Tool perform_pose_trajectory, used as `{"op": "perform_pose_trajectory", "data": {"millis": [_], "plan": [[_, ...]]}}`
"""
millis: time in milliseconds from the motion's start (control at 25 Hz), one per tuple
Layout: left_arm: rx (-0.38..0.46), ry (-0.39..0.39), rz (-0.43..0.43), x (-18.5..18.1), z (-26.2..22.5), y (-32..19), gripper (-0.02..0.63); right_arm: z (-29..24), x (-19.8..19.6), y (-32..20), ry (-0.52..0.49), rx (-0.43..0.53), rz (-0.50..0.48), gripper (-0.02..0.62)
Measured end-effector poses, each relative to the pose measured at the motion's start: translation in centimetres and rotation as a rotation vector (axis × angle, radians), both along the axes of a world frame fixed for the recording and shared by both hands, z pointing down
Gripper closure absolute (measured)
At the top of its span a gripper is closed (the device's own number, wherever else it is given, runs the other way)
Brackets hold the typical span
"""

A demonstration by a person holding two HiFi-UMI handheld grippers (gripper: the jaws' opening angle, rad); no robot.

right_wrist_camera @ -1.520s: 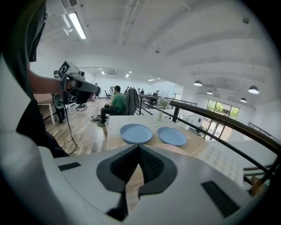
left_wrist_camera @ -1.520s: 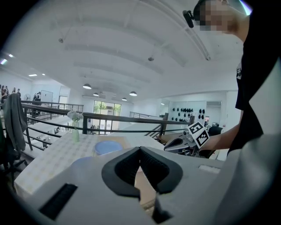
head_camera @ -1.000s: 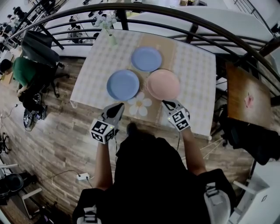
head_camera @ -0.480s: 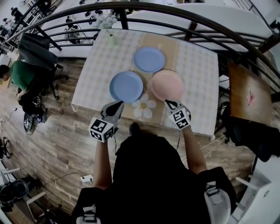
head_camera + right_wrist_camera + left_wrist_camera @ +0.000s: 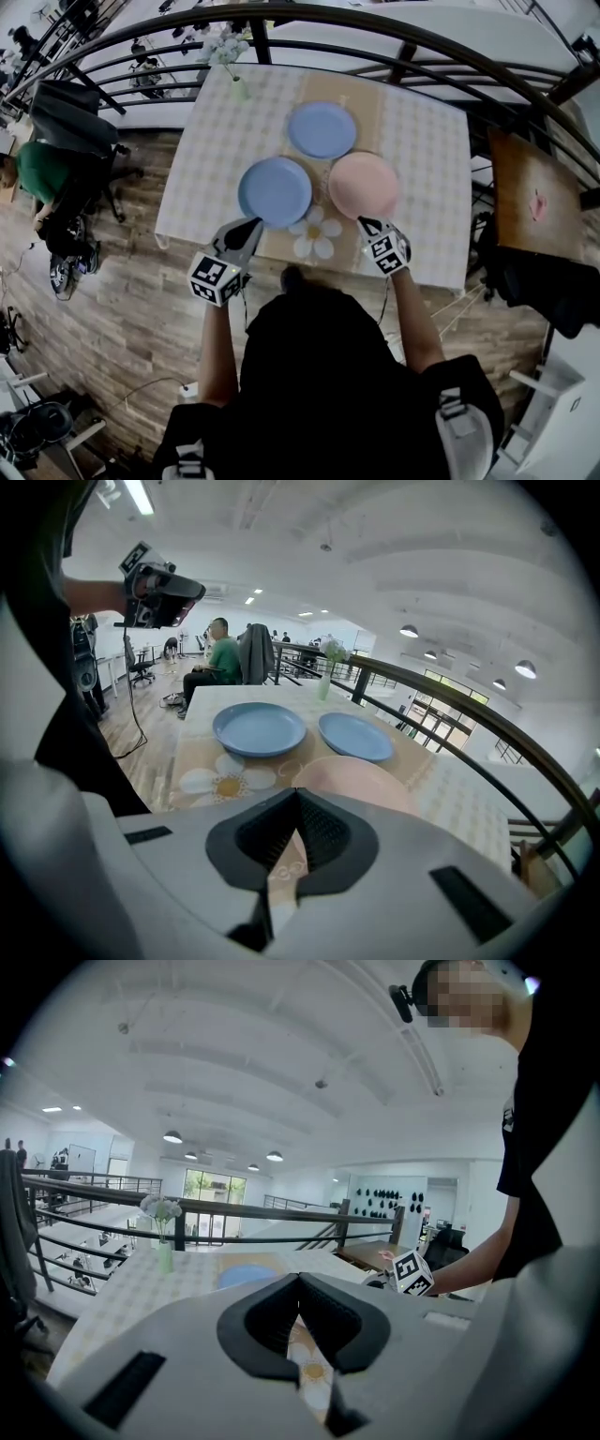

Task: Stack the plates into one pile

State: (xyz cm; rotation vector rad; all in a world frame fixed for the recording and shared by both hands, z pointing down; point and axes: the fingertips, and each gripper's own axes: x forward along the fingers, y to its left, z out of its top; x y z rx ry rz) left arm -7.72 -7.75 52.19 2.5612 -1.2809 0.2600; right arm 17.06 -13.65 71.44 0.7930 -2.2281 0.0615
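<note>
Three plates lie apart on the checked table [image 5: 427,169]: a blue plate [image 5: 275,191] at near left, a second blue plate [image 5: 322,129] behind it, and a pink plate [image 5: 364,185] at near right. My left gripper [image 5: 251,225] hangs shut and empty just short of the near blue plate [image 5: 246,1275], at the table's front edge. My right gripper [image 5: 364,223] is shut and empty too, its tips over the near rim of the pink plate [image 5: 356,780]. The right gripper view also holds both blue plates [image 5: 259,728] [image 5: 354,735].
A vase of flowers [image 5: 234,70] stands at the table's far left corner. A daisy print [image 5: 314,234] marks the runner between my grippers. A curved black railing [image 5: 375,28] runs behind the table. A wooden table [image 5: 534,202] sits to the right, and a seated person in green [image 5: 37,173] at left.
Both grippers have crept forward toward the plates. The right one has dipped lower toward the pink plate's near rim. The plates have not moved.
</note>
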Motion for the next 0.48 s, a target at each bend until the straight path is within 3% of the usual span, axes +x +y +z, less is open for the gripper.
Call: {"op": "perform_pose_trajectory", "data": {"millis": [480], "plan": [[-0.023, 0.009, 0.041, -1.9, 0.9, -1.6, 0.604, 3.2, -0.2, -1.5, 0.070, -0.010, 0.070, 0.594]]}}
